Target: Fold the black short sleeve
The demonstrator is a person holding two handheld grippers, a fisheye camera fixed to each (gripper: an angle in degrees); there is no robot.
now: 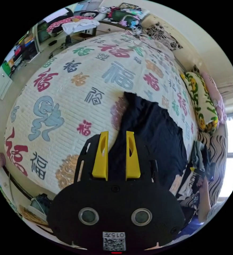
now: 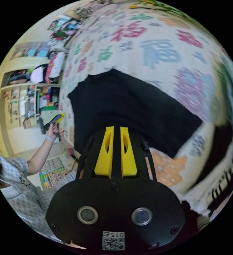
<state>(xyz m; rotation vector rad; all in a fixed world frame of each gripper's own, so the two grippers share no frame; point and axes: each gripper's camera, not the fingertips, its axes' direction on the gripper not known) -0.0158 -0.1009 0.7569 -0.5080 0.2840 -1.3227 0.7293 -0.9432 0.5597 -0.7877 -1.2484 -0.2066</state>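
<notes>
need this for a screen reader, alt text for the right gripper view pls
A black short-sleeve shirt lies spread on a cream bedspread printed with colourful characters. The right tool, yellow jaws nearly closed, sits over its near edge.

In the left gripper view, the near edge of the black shirt point(image 1: 153, 132) disappears behind the left gripper point(image 1: 117, 134), so whether the jaws pinch cloth cannot be told. In the right gripper view, the bedspread point(image 2: 191, 87) beyond the right gripper point(image 2: 116, 130) is smeared by blur, and the shirt's near hem is hidden behind it.
</notes>
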